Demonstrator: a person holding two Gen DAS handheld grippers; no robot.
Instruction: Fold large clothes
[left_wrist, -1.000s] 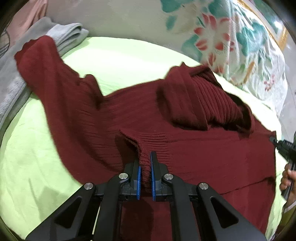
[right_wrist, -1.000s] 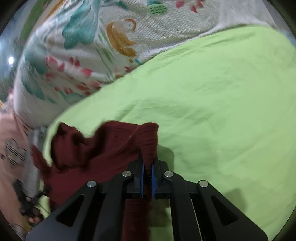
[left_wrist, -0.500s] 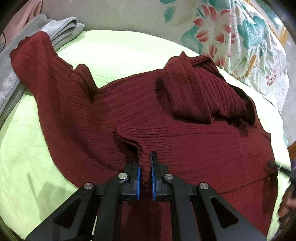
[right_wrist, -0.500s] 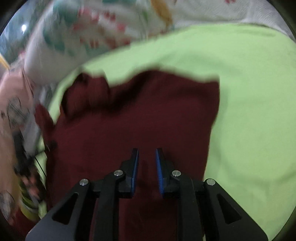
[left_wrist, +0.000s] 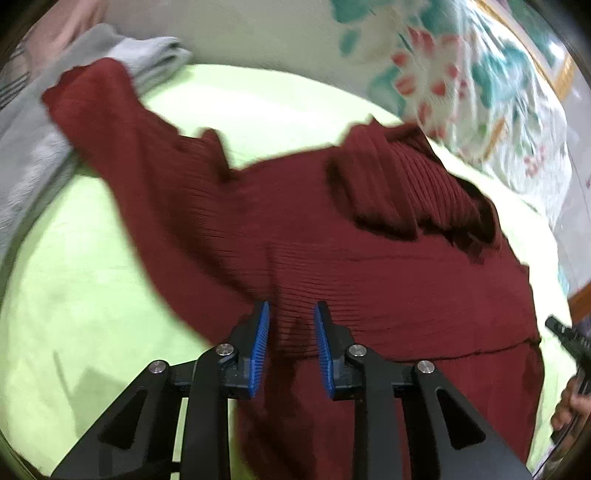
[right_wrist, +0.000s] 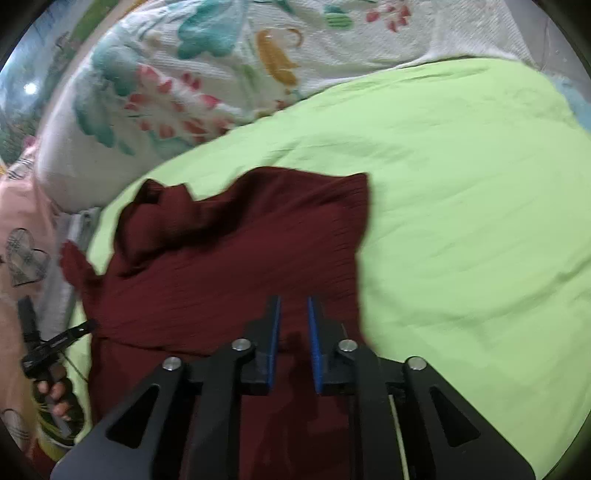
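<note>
A dark red ribbed sweater (left_wrist: 369, 266) lies spread on a light green sheet (left_wrist: 81, 295). One sleeve stretches to the far left onto grey cloth; the other is folded over the chest. My left gripper (left_wrist: 291, 314) is open and empty, just above the sweater's lower left part. In the right wrist view the sweater (right_wrist: 236, 266) lies flat, and my right gripper (right_wrist: 293, 301) is open and empty over its near right part. The left gripper (right_wrist: 55, 341) shows at the left there, the right gripper (left_wrist: 565, 334) at the right edge of the left wrist view.
A grey garment (left_wrist: 33, 155) lies at the far left, under the sleeve end. A flowered white quilt (right_wrist: 207, 74) runs along the back of the bed. The green sheet (right_wrist: 461, 221) stretches to the right of the sweater.
Both grippers have opened and let go of the sweater, the right one first, then the left. The fold they held now lies flat on the garment.
</note>
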